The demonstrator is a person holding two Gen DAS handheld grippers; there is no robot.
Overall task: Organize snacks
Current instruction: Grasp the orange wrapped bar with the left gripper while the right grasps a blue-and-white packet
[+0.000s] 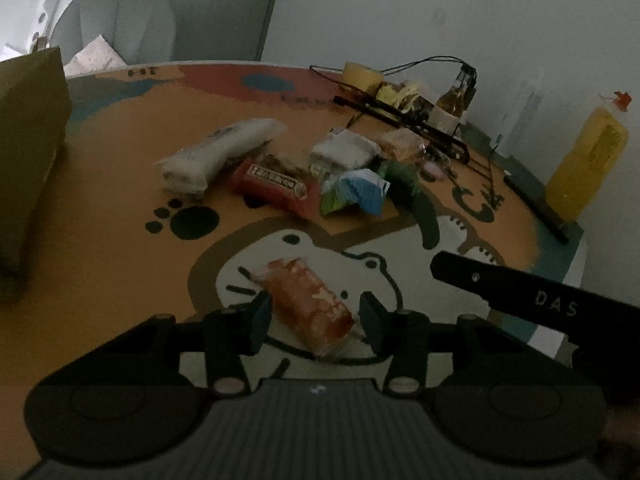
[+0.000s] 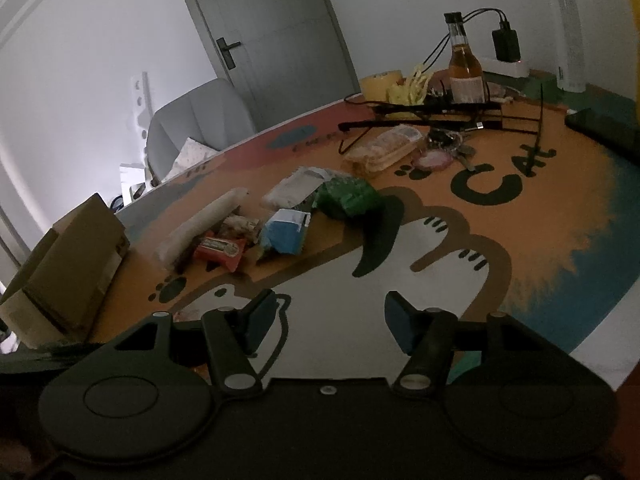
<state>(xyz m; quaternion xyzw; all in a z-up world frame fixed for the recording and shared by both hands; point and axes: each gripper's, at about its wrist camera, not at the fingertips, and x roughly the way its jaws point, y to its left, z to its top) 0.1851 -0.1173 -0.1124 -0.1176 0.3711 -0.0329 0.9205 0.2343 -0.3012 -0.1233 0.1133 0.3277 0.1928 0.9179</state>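
Orange-red snack packet (image 1: 308, 304), clear-ended, lying loose at lower centre of the left wrist view between the fingers of the left gripper (image 1: 314, 316) — jaws spread to either side of it, neither pad visibly pressing; apparently lined up for a pick.

Right gripper (image 2: 330, 320): jaws apart, holding nothing, hovering over the white cat print low in its frame — likely standing by.

Surface (image 2: 540, 208): round, printed orange with paw marks.

Snack heap, mid-frame in both views: long white packet (image 1: 222, 152), red bar (image 1: 276, 188), blue-and-white pouch (image 1: 360, 190), green pouch (image 2: 348, 198), pale wafer pack (image 2: 384, 148) set slightly apart toward the upper right. Unsorted, overlapping.

Cardboard box (image 2: 68, 268), left edge of frame — presumably the destination; its contents cannot be seen.

Amber bottle (image 2: 464, 68) and yellow bottle (image 1: 588, 160), upright at the far rim; each looks part-filled.
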